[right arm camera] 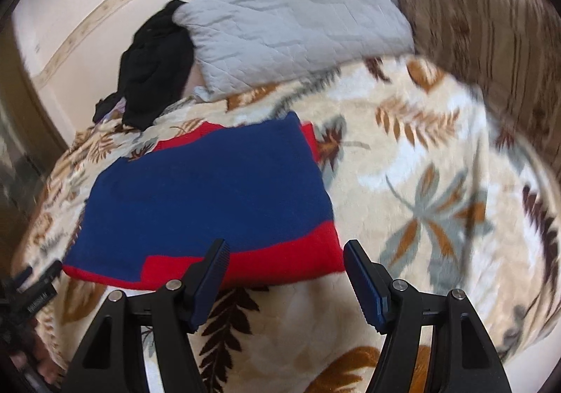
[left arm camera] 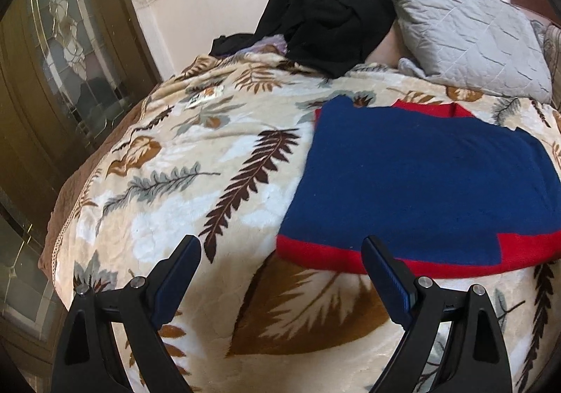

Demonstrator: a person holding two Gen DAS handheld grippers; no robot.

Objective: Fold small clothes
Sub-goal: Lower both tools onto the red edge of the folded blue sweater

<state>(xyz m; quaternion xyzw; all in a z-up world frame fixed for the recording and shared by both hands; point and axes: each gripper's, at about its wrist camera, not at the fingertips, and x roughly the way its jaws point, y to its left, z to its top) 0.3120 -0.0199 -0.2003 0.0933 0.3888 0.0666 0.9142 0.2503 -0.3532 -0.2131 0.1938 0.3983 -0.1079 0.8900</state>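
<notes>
1. On the bed, over a leaf-print blanket (left arm camera: 196, 161), lies a blue and red garment (left arm camera: 420, 182); it already reads as a neat, roughly rectangular block, its red band along the near edge and a sliver of red showing at the far edge

2. Left gripper (left arm camera: 280, 252) hovers just short of the garment's near left corner, jaws spread wide and nothing between them; the right-hand finger (left arm camera: 382, 266) overlaps the red band in view, though whether it touches the cloth I cannot tell

3. Right gripper (right arm camera: 284, 259) is likewise wide open and empty, set at the near right corner of the garment (right arm camera: 210, 189); its left finger (right arm camera: 214, 263) sits over the red band, its other finger over bare blanket (right arm camera: 438, 182)

4. Progress, as I judge it: at least one fold looks done, since the edges are straight and layers seem stacked; sleeves are not visible, so they are likely tucked in

5. Likely left: one more fold to halve the block, or a tidy-up of the near edge, with both tongs placed to pinch that edge

6. Black clothes (left arm camera: 329, 17) heaped by the grey pillow (left arm camera: 466, 35) at the far wall look unfolded, so more pieces may remain

7. Right view is blurred toward its edges, so detail there is uncertain
</notes>
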